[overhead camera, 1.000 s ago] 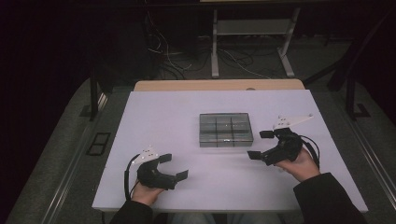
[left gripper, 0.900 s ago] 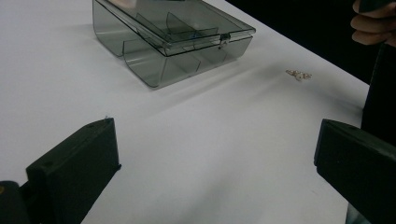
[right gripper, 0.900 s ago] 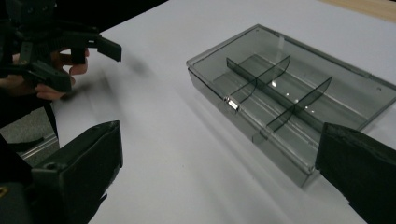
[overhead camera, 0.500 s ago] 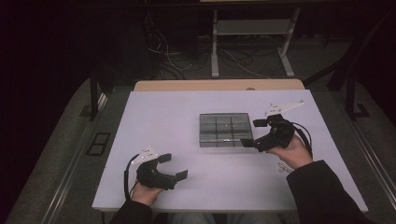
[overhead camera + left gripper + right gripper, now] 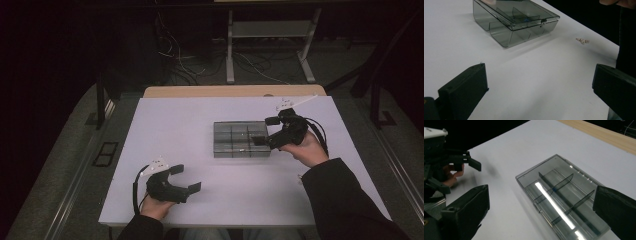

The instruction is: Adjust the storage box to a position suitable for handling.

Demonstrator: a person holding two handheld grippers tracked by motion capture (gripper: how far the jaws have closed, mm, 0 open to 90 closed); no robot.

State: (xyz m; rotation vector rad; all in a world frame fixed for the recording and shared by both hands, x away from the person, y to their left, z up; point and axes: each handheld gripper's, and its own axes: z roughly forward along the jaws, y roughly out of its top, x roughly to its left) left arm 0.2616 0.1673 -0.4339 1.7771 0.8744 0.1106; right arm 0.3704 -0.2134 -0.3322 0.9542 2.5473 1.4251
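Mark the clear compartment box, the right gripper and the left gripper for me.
clear compartment box (image 5: 240, 139), high view, on the middle of its closed lid.
right gripper (image 5: 265, 131), high view, midway between its open fingertips, at the box's right end.
left gripper (image 5: 185, 178), high view, midway between its open fingertips.

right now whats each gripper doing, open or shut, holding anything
Left gripper: open, holding nothing, low over the table.
Right gripper: open, holding nothing, at the right end of the clear compartment box.
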